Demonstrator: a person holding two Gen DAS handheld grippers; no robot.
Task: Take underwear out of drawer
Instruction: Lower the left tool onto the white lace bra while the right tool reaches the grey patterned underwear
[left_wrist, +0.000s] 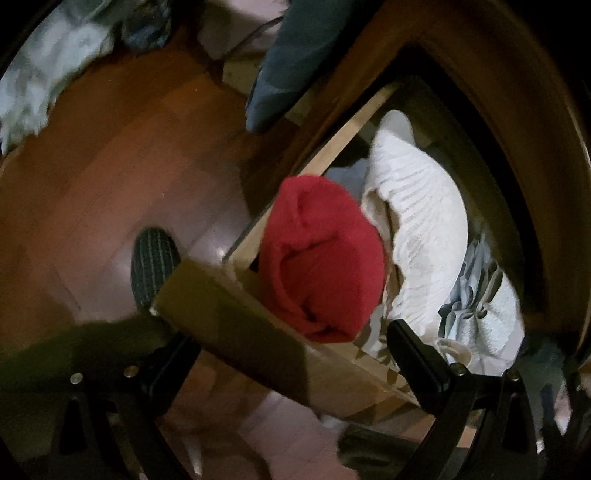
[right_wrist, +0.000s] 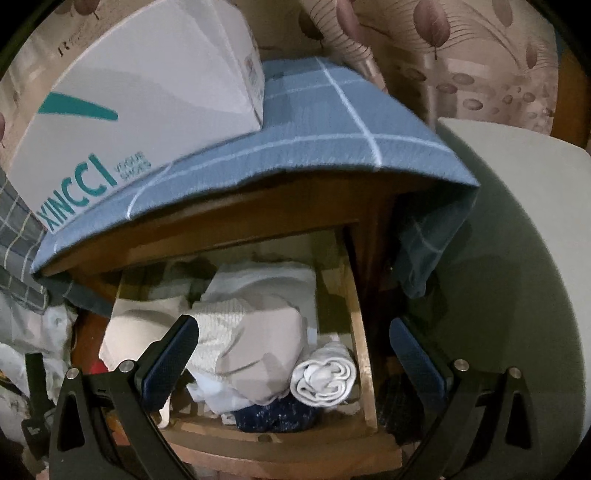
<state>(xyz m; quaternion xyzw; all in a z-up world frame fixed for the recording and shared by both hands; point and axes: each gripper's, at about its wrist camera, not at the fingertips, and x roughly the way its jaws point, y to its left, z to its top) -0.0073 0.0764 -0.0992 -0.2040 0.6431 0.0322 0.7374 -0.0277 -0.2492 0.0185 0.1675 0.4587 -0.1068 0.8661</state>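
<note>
Underwear (left_wrist: 421, 236) sits in a heap inside the open drawer (left_wrist: 295, 166), and none of it is out yet. In your left camera you see a red rolled cloth (left_wrist: 321, 258) near the front corner of the drawer, touching a white ribbed piece beside it. A pale blue piece (left_wrist: 480, 314) lies further along, next to the white one.

Your left gripper (left_wrist: 291, 350) is wide apart and holds nothing. One finger (left_wrist: 417, 354) reaches in over the drawer, close to the red cloth, and the other stays outside above the wooden floor (left_wrist: 110, 177). The drawer front (left_wrist: 236, 314) runs between them. A striped slipper (left_wrist: 153, 266) shows on the floor.

Your right gripper (right_wrist: 295, 354) is wide apart too, and empty. Its fingers hang over the drawer, one above the white and grey clothes (right_wrist: 255, 343) and one past the drawer's side wall. A small white roll (right_wrist: 323, 380) lies between them, against that wall. A dark blue piece (right_wrist: 273, 413) peeks out at the front.

On top of the cabinet lies a blue checked cloth (right_wrist: 314, 129), and a white shoe box (right_wrist: 140, 92) stands on it.
</note>
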